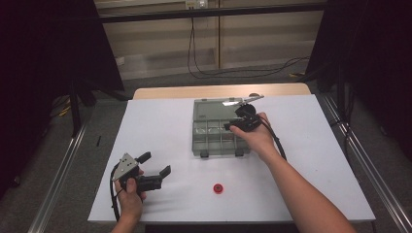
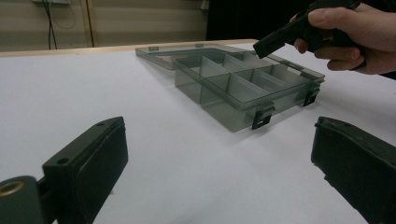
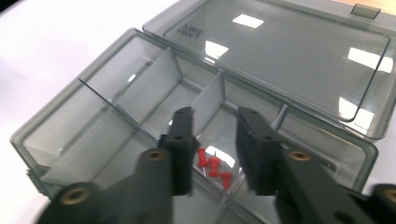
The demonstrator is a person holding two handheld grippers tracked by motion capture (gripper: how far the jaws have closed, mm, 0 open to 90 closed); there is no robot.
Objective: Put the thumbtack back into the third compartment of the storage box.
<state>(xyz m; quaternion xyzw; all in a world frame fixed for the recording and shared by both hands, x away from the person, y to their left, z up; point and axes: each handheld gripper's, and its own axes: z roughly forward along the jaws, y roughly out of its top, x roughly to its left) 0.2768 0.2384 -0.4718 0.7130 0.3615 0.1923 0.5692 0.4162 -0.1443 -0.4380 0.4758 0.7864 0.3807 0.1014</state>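
Observation:
A smoky clear organiser box (image 1: 196,145) lies open at the table's middle, its lid (image 3: 289,51) flat behind it. Three small red pins (image 3: 213,166) lie together in one of its compartments. My right gripper (image 1: 233,125) hovers over the box's right side, and in the right gripper view its jaws (image 3: 214,123) stand apart above the pins with nothing pressed between them. My left gripper (image 1: 155,164) rests at the front left of the table, wide open and empty, facing the box (image 2: 243,91). The left gripper view also catches the right gripper (image 2: 271,44) in its hand.
A small red round object (image 1: 218,188) sits on the white tabletop (image 1: 160,121) near the front edge, between the two arms. Black latches (image 2: 261,119) hang on the box's front wall. Metal rails run along both sides of the table.

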